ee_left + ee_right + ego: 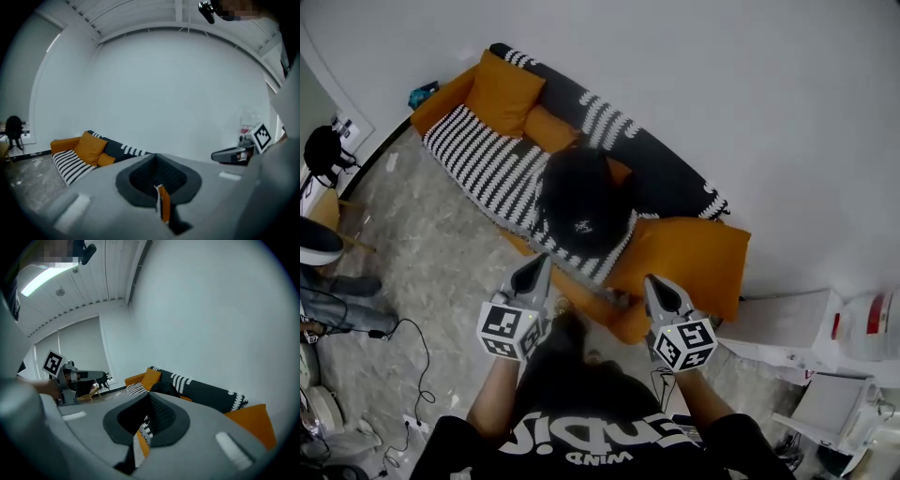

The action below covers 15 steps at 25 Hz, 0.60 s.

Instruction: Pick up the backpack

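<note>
Backpack [581,202] sits on the striped seat of the sofa [473,155], between orange cushions [502,94]; your left gripper [545,260] and right gripper [652,280] are both short of it, jaws pressed together on nothing. Spread the jaws before you arrive, and aim, I think, for a strap or handle if you find one, not the soft round body.

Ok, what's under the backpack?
The backpack sits on the striped seat cover, beside an orange cushion. Anything directly beneath it is covered.
</note>
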Available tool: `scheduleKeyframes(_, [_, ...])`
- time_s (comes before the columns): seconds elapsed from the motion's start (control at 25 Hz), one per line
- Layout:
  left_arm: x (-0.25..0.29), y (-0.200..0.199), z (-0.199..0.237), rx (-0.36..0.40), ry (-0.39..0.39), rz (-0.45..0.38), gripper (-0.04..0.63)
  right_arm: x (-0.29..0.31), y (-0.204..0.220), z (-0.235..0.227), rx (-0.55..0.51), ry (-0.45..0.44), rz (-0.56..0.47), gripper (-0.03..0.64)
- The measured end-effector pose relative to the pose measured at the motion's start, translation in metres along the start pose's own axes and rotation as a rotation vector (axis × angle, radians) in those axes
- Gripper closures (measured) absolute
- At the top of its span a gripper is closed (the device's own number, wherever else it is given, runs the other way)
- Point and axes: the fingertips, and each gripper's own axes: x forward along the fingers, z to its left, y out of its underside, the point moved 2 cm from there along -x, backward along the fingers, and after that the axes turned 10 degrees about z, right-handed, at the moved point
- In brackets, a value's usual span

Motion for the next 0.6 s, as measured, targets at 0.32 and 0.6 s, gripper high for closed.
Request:
scheduleKeyframes(0.32, [0.063,-0.040,0.077,0.034,0.060,0.041,0.594,0.078,-0.062,-0.011,0.021,0.057,0.005,0.620])
scheduleKeyframes(0.6, [0.105,-0.057,0.121,0.017,0.062,0.048,0.594,0.114,-0.081,-0.027,0.057,0.102,0.032,0.620])
